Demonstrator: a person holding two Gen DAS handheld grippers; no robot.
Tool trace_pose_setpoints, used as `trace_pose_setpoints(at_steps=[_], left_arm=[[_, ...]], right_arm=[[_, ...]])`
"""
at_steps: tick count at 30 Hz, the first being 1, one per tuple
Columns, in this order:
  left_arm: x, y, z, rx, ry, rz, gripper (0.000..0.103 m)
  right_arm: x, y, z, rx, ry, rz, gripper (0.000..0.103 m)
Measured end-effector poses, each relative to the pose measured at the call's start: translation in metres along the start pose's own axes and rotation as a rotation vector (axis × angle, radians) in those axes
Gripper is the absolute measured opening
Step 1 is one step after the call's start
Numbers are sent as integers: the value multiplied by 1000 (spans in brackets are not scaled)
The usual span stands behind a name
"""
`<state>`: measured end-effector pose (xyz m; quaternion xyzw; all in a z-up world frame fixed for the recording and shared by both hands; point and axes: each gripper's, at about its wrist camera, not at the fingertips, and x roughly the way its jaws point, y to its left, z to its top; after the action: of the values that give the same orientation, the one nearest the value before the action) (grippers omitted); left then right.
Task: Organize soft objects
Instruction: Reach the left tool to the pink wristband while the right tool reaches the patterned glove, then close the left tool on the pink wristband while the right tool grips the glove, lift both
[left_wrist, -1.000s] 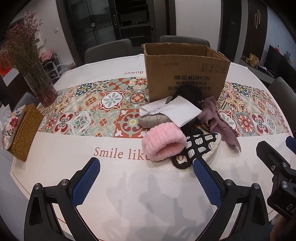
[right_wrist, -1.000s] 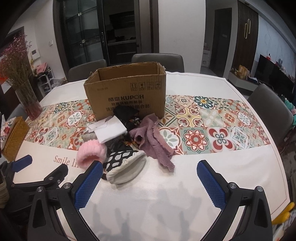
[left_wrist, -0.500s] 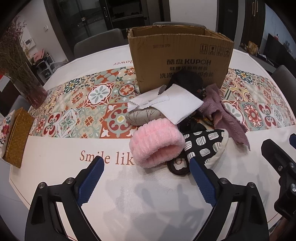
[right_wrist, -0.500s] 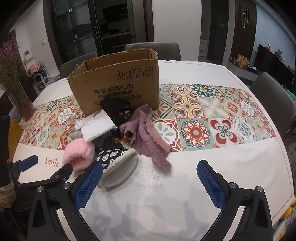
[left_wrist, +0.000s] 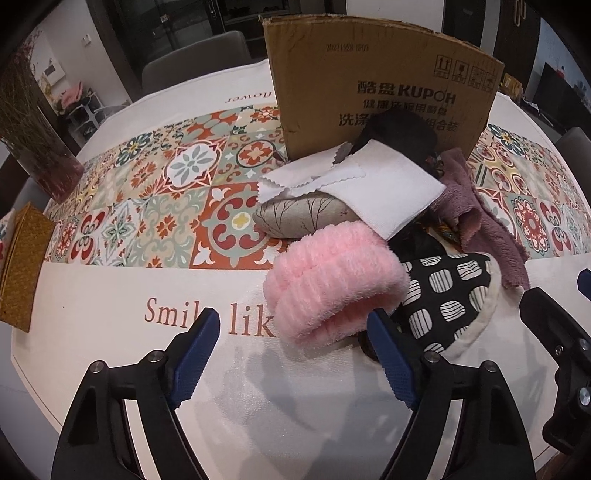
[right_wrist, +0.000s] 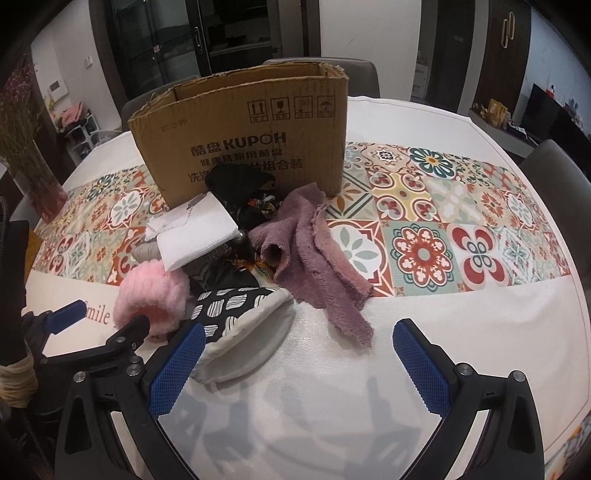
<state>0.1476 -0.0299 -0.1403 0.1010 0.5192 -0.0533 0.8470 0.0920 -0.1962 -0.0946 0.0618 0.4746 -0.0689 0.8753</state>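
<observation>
A pile of soft things lies in front of an open cardboard box (left_wrist: 384, 85) (right_wrist: 243, 136). It holds a pink fluffy band (left_wrist: 332, 280) (right_wrist: 151, 295), a black-and-white patterned pouch (left_wrist: 447, 299) (right_wrist: 240, 314), a white cloth (left_wrist: 369, 188) (right_wrist: 195, 229), a grey leaf-print cushion (left_wrist: 299, 218), a mauve towel (left_wrist: 476, 210) (right_wrist: 314, 251) and a black item (right_wrist: 236, 181). My left gripper (left_wrist: 295, 354) is open, its fingers just short of the pink band. My right gripper (right_wrist: 299, 365) is open, its left finger beside the pouch.
The round table (right_wrist: 332, 406) has a white cloth with a patterned tile runner (right_wrist: 443, 229). A vase of dried flowers (left_wrist: 40, 147) and a woven box (left_wrist: 18, 266) stand at the left. Grey chairs (right_wrist: 561, 192) surround the table.
Both grippers have moved forward and down toward the pile. The left gripper has closed in on the pink band; the right has drawn near the pouch and towel. Nothing was taken hold of.
</observation>
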Motion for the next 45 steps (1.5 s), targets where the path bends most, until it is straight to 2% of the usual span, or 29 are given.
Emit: trace_pose_setpoints(at_steps=[2,7,9,12,14,20,23,25,30,34,39,42,45], left_arm=[[6,1,0,-2,15,-9,77],[19,2,3,-2,35,-24,76],[23,3,5,-5,36,-28,69],[27,4,7,-5,38,-41,54],[31,6,7,-9,45,-59,38],[33,17,5,-41,32,-97,19],[34,24,4,-57,35,-96,15],[36,28,4,-66,34,-95,14],[37,35,3,-77,36,-114,13],[37,41,1,-89,34,-126,13],[38,48,1,-100,32,-134,13],[36,52,0,-107,26,-137,13],[34,55,0,-108,20,-138,13]], right_arm=[[4,3,1,-5,8,-2,103],[16,8,3,-9,39,-12,103],[20,8,3,-11,49,-14,103],[23,11,4,-14,57,-16,103],[26,13,5,-14,65,-11,103],[33,23,8,-21,90,27,103],[37,31,8,-34,104,42,101],[40,35,8,-43,111,51,95],[52,42,7,-26,164,92,57],[58,47,6,-16,187,120,46],[57,58,7,-40,172,142,22],[54,64,8,-57,151,149,14],[49,70,9,-78,131,152,12]])
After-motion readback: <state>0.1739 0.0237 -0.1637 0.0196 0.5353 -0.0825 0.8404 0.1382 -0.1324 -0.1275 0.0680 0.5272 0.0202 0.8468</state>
